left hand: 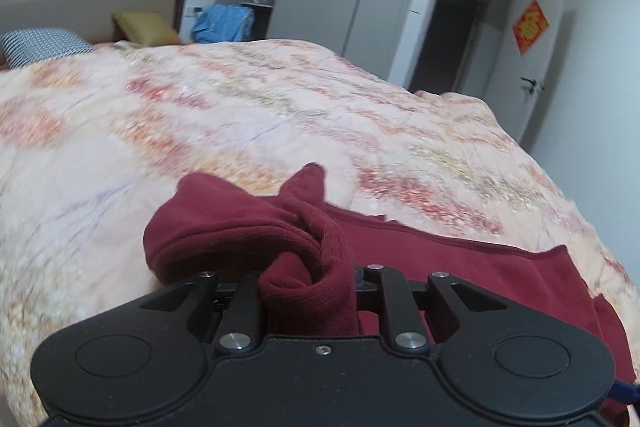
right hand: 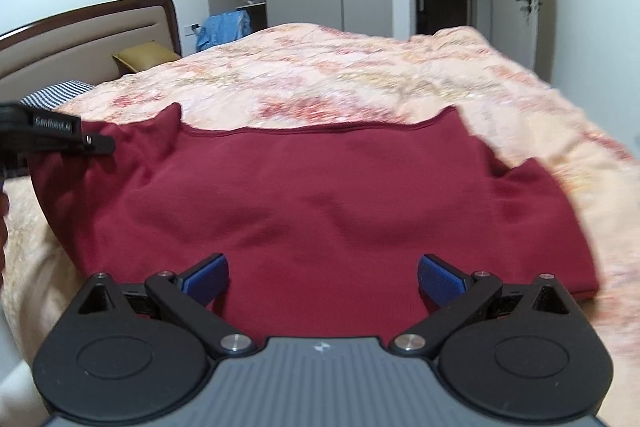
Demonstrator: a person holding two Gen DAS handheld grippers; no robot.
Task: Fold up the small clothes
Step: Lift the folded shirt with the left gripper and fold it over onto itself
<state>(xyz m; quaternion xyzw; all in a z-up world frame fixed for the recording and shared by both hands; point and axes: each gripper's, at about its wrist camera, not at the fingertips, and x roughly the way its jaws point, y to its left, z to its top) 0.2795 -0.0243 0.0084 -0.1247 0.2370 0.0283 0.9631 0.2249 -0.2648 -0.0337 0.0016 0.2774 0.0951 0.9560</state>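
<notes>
- Left gripper [left hand: 308,279] at 9 o'clock of the maroon top [right hand: 304,195]; fingers pinched a bunched sleeve/corner, lifted off the bed [left hand: 200,115].
- Top lay spread on the quilt, hem nearest right cam, neckline at 12.
- To do it well, imo: carry the pinched corner toward 3 o'clock, low & taut, w/o dragging the body.
- Right gripper [right hand: 322,281] hovered over the hem, tilted down; fingers [right hand: 208,279] spread wide, nothing between.

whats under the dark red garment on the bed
The floral bedspread shows all around the dark red garment, so it lies on that. Anything directly beneath is covered. The left gripper has one corner bunched up.
</notes>
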